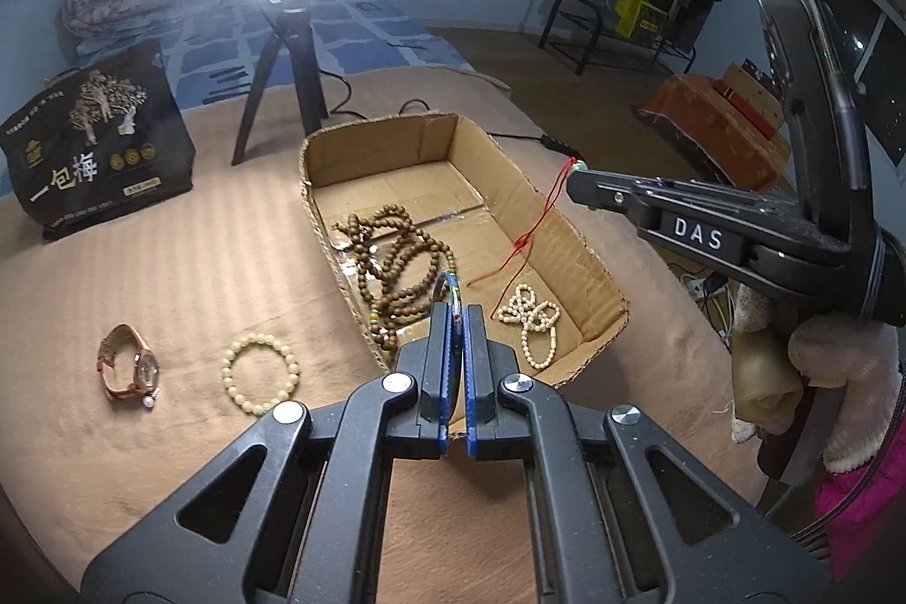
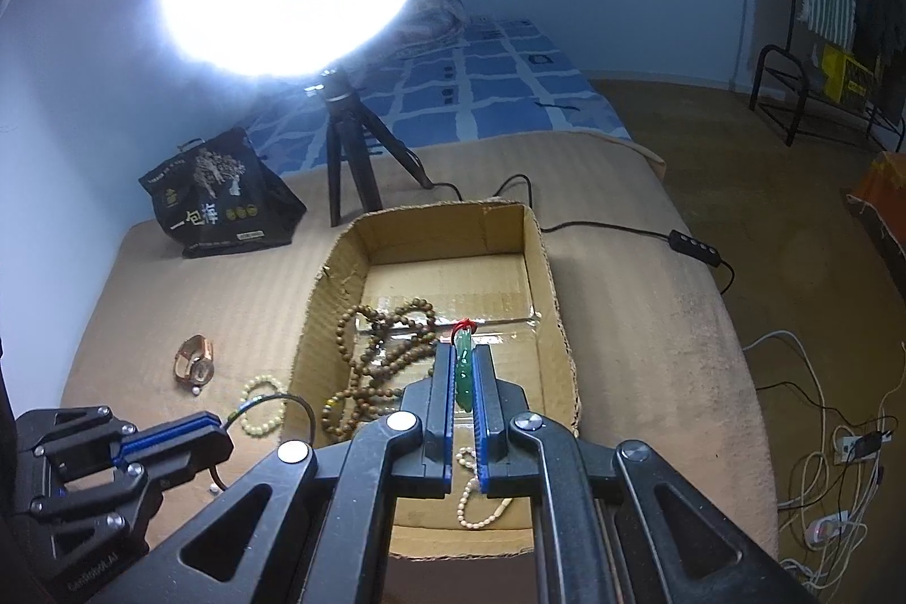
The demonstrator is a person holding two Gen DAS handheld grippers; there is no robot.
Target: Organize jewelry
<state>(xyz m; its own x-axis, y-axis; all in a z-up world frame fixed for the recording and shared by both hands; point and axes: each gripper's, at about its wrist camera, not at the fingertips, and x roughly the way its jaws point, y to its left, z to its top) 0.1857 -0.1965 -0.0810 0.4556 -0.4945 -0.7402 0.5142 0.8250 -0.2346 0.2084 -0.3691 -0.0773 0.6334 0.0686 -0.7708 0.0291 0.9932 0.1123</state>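
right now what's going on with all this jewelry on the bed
A person is sorting jewelry into a cardboard box with two handheld grippers. The right gripper is shut on a green pendant with a red cord, over the box. The left gripper is shut on a thin dark bangle at the box's edge. Brown beads and white beads lie inside; a watch and a pale bracelet wait outside.

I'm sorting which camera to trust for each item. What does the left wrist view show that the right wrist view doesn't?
Only the left wrist view shows the red cord hanging from the right claw above the box.

Only the right wrist view shows the green pendant clamped in the right claw.

Both show the cardboard box holding brown beads and a cream necklace, plus the watch and cream bracelet outside on the cloth.
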